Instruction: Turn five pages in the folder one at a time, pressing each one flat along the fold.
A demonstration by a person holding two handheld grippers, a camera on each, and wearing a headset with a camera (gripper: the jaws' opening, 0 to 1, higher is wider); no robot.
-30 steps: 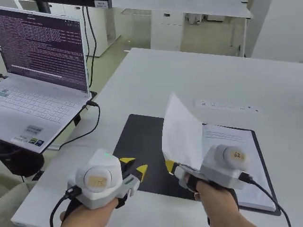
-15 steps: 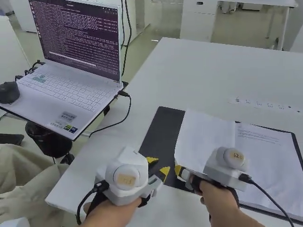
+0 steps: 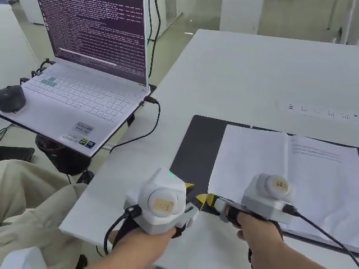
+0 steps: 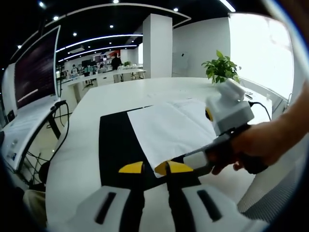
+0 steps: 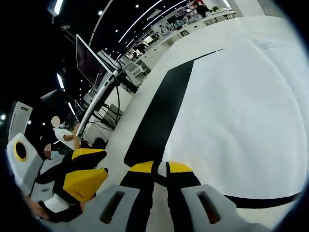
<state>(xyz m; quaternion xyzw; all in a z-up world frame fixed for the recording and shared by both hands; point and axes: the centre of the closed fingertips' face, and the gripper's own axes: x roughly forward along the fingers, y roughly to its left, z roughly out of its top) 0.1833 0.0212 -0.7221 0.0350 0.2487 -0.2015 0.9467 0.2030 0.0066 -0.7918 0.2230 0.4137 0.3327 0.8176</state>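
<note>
The black folder [image 3: 193,147] lies open on the white table. A blank white page [image 3: 249,162] lies turned over to the left and nearly flat, beside the printed page [image 3: 328,179]. My right gripper [image 3: 210,199] is shut on the blank page's near corner, as the right gripper view shows with the jaws [image 5: 161,167] at the page [image 5: 231,121] edge. My left gripper [image 3: 193,191] hovers just left of it over the folder's near edge, slightly open and holding nothing. In the left gripper view its tips [image 4: 148,168] almost meet the right gripper [image 4: 227,125] at the page [image 4: 166,128] corner.
An open laptop [image 3: 78,95] sits on a stand at the left, with a cable [image 3: 137,131] running from it along the table's edge. A mouse [image 3: 11,98] lies beside the laptop. A power strip [image 3: 320,110] lies farther back on the table.
The page, standing upright a second ago, has swung down to the left with my right gripper still holding its corner. The head camera also turned left and down.
</note>
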